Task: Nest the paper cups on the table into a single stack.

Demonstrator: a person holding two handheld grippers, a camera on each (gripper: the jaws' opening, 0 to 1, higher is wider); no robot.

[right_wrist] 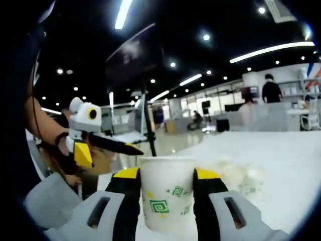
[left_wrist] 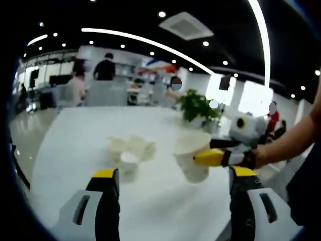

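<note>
Pinched between right gripper point(right_wrist: 166, 201) fingers, paper cup point(right_wrist: 167, 193) is judged light and crushable, best gripped gently mid-wall; left gripper point(left_wrist: 173, 201) fingers are held spread above tabletop point(left_wrist: 100, 135).

The left gripper view looks low across the white table point(left_wrist: 75, 145), toward 12 o'clock. The right gripper view sits close behind a held paper cup point(right_wrist: 166, 193). Both share that cup point(left_wrist: 192, 155) and the table point(right_wrist: 281, 165).

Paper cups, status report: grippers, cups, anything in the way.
Right gripper shut on paper cup. Left gripper open, empty. Loose cups on table. Nothing blocking.
</note>
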